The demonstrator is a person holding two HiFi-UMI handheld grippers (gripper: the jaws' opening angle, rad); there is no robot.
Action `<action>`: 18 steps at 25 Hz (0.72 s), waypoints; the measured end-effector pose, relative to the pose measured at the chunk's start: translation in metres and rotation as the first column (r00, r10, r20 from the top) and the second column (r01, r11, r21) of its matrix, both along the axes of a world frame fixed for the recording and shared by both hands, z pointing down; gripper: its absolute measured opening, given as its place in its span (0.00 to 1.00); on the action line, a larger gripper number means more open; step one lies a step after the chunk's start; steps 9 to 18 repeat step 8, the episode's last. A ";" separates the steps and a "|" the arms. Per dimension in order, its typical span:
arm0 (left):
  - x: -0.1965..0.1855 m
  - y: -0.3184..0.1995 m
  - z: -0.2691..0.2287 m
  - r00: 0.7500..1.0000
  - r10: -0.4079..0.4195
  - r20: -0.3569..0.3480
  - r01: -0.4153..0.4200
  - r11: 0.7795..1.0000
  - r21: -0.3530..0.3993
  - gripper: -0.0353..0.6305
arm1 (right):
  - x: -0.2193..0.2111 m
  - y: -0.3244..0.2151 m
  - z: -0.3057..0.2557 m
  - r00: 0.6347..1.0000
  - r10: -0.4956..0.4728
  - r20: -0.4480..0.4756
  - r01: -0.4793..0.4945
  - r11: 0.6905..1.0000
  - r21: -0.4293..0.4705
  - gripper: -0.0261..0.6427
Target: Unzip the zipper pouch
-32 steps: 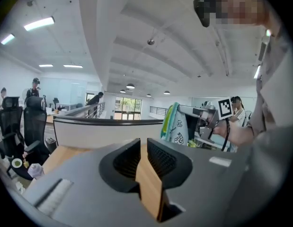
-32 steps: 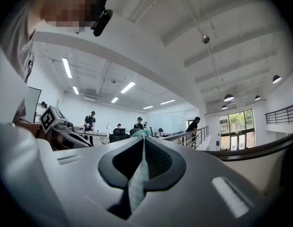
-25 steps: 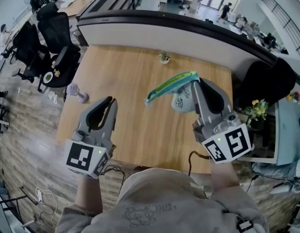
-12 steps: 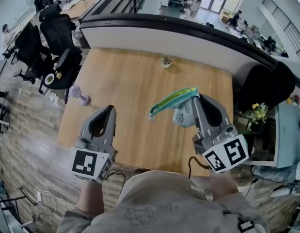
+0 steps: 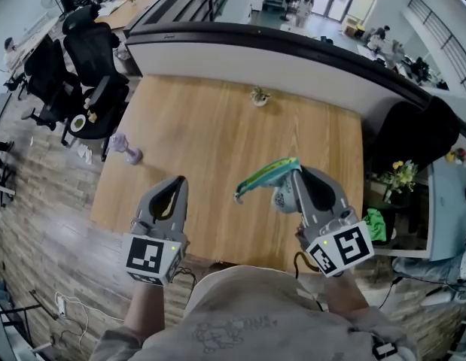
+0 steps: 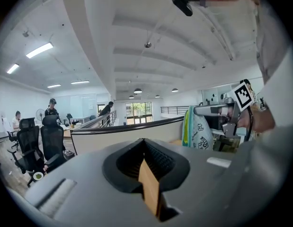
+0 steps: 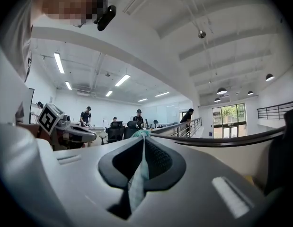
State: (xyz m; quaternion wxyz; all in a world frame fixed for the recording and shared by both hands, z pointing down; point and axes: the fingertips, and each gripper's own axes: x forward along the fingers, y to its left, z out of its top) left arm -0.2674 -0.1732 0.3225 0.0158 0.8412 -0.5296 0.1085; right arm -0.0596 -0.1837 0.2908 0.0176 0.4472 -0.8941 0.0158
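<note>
Pouch: the zipper pouch (image 5: pixel 272 179) is up off the worktop (image 5: pixel 195 126), hanging over its near right part and pinched at one end.
Long axis: it runs from the right-hand jaws out to the left and a little back toward the person, so the free tip points over at the left gripper's side.
Top edge: a green-and-yellow strip runs along the top, and the white printed body sags just beneath it.
Right gripper: the right gripper (image 5: pixel 296 173) has its jaws clamped on the pouch's end. Its own view shows teal fabric squeezed flat between them.
Left gripper: the left gripper (image 5: pixel 175 184) has its jaws closed together with nothing in them. It is held low over the near edge, well apart from the pouch's tip.
Worktop, far edge: a small potted plant (image 5: pixel 257 95).
Worktop, left edge: a small purple object (image 5: pixel 126 149); what it is cannot be made out.
Beyond the left side: black office chairs (image 5: pixel 82 47) on the wood floor.
</note>
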 end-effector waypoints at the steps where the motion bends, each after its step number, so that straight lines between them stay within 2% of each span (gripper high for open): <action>1: 0.000 0.000 0.000 1.000 0.001 0.000 -0.001 1.000 -0.001 0.05 | -0.001 0.000 -0.001 1.000 -0.002 0.000 0.002 1.000 0.001 0.06; 18: 0.000 0.001 -0.003 1.000 0.005 0.007 -0.005 1.000 0.006 0.05 | -0.003 0.002 -0.002 1.000 -0.005 0.003 0.005 1.000 0.010 0.06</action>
